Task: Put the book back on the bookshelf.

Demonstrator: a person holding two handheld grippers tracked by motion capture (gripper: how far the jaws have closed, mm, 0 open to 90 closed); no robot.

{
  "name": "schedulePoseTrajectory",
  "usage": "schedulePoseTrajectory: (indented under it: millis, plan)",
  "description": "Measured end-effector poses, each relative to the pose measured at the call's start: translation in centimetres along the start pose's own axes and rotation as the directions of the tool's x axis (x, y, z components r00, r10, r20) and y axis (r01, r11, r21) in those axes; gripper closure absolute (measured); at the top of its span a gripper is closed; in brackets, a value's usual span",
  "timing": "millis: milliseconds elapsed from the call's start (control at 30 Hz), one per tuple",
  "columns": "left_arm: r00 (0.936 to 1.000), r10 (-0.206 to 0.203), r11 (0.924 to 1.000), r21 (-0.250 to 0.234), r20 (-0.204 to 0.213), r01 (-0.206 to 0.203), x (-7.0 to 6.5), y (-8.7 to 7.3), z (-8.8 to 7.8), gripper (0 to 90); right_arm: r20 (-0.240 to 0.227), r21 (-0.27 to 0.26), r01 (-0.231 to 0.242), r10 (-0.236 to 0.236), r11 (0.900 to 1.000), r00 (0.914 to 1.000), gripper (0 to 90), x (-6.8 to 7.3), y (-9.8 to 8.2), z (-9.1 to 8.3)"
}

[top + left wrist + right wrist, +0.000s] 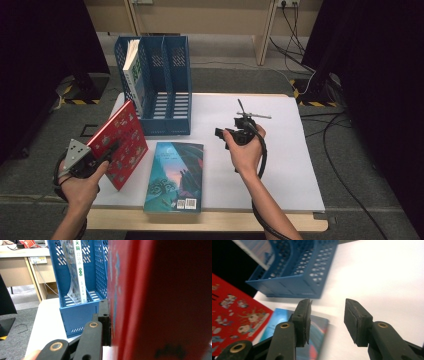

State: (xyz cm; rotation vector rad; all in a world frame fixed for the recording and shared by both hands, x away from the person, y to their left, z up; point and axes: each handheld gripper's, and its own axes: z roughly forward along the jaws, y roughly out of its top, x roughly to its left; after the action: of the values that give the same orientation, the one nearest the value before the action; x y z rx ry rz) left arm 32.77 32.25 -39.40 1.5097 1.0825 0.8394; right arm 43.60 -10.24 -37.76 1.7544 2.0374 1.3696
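A red picture book stands tilted on its edge at the table's left. My left gripper is shut on it; in the left gripper view one black jaw presses flat against the red cover and the other jaw is hidden behind the book. A teal book lies flat near the front edge. My right gripper hovers over the middle of the table, pointing left, open with nothing between its pads. Below it lie the teal book's corner and the red book.
A blue three-slot file rack stands at the back left, with a white and green book upright in its leftmost slot. The white tabletop stretches bare to the right. Cables trail across the floor to the right of the table.
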Motion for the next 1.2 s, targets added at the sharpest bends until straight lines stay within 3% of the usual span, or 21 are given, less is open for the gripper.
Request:
schedulePoseTrajectory:
  millis: [233, 433, 767, 1200]
  plan:
    - [1.0, 0.001, 1.0, 0.005, 0.003, -0.001, -0.1, 0.6, 0.3, 78.8, 0.049, -0.014, -0.055, 0.056, 0.998, 0.9973, 56.9, -3.8, -1.9, -1.2]
    - [1.0, 0.001, 1.0, 0.008, 0.005, -0.001, -0.3, 1.1, 0.6, 78.8, 0.077, -0.024, -0.059, 0.06, 0.998, 0.9952, 56.9, -5.6, -3.1, -1.7]
    - [0.9998, 0.011, 0.9999, 0.004, 0.018, -0.011, -0.8, 2.2, 0.9, 78.8, 0.094, -0.03, -0.07, 0.073, 0.997, 0.9929, 56.5, -6.8, -4.9, -2.3]
    - [0.9998, 0.007, 0.9999, 0.009, 0.016, -0.007, -1.2, 3.8, 2.0, 78.8, 0.113, -0.057, -0.03, 0.036, 0.998, 0.9929, 56.3, -6.9, -6.6, -2.4]
